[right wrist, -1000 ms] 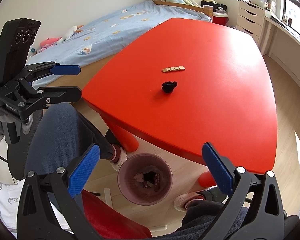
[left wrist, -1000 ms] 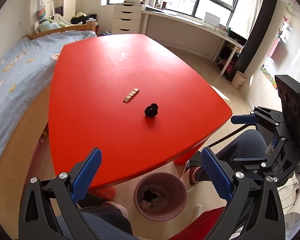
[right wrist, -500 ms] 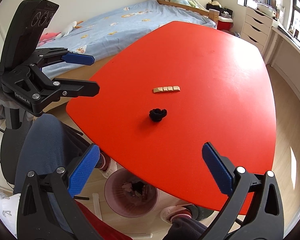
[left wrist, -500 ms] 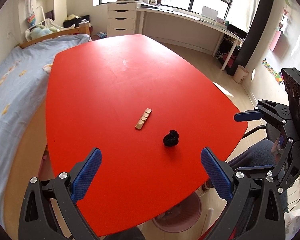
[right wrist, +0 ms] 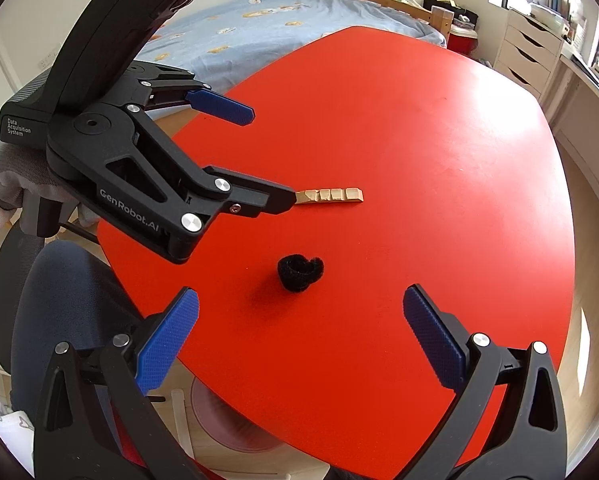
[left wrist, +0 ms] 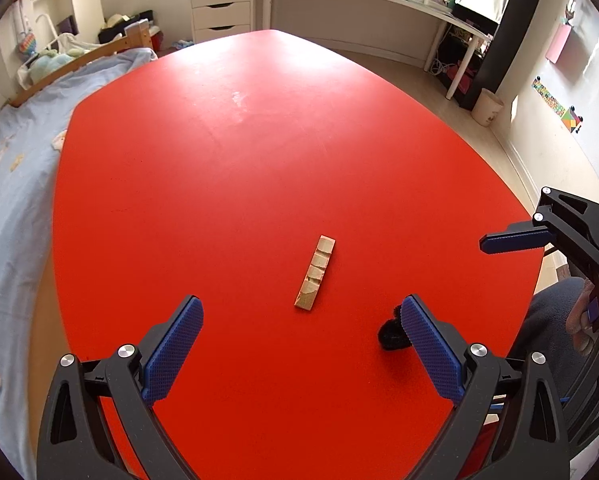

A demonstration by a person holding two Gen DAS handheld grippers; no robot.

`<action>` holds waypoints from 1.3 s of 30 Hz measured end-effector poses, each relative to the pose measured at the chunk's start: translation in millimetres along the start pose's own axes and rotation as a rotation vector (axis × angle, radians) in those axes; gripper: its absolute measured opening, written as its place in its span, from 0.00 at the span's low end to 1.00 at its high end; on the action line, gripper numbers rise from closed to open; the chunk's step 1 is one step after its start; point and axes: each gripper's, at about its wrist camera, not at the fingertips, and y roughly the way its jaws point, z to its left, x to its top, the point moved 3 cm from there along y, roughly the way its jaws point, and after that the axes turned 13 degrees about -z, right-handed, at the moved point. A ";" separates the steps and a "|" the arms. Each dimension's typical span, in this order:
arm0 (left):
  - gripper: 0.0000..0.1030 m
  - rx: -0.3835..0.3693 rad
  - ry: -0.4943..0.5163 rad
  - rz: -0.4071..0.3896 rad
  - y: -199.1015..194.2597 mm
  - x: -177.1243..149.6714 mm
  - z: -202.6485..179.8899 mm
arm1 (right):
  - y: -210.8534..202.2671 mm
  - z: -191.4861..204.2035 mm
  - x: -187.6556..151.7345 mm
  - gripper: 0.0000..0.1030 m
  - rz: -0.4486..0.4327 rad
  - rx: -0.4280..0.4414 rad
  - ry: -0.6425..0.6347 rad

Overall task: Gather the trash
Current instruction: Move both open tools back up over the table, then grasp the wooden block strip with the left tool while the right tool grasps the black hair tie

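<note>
A tan notched strip (left wrist: 315,272) lies on the red table (left wrist: 227,184), just ahead of my open, empty left gripper (left wrist: 299,344). A black fuzzy scrap (left wrist: 391,334) lies partly behind the left gripper's right finger. In the right wrist view the black scrap (right wrist: 299,272) sits just ahead of my open, empty right gripper (right wrist: 299,336), and the strip (right wrist: 331,195) lies beyond it, its left end hidden by the left gripper (right wrist: 259,160). A pink trash bin (right wrist: 227,428) stands on the floor under the table's near edge.
A bed with a blue cover (left wrist: 7,184) runs along the table's left side. A white drawer unit (left wrist: 219,0) and a long desk (left wrist: 379,0) stand at the far wall. My knee (right wrist: 63,312) and a chair are at the table's near edge.
Both grippers have moved forward and down over the table toward the strip and the black scrap. The bin has slid out of the left view and mostly under the table edge.
</note>
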 end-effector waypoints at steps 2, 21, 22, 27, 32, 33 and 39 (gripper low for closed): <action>0.93 -0.001 0.010 0.018 10.5 -0.5 -1.1 | 7.4 -1.0 0.6 0.97 0.007 0.000 -0.004; 0.80 0.024 0.034 0.056 50.0 -5.0 3.4 | 51.1 -3.6 -10.1 0.69 0.054 -0.011 -0.009; 0.78 0.021 0.030 0.051 48.9 -4.5 3.3 | 52.6 -3.1 -10.5 0.64 0.058 -0.012 -0.013; 0.50 0.037 0.056 0.044 46.2 -2.4 -0.2 | 53.8 -2.5 -8.2 0.44 0.050 -0.031 -0.032; 0.22 0.030 0.054 0.051 45.7 1.4 1.7 | 53.0 -6.3 -6.7 0.24 0.051 -0.049 -0.030; 0.16 0.030 0.051 0.053 45.3 1.3 2.4 | 53.2 -6.8 -6.5 0.24 0.052 -0.048 -0.028; 0.11 0.029 0.029 0.061 45.3 1.3 2.6 | 52.4 -7.1 -5.8 0.22 0.051 -0.049 -0.022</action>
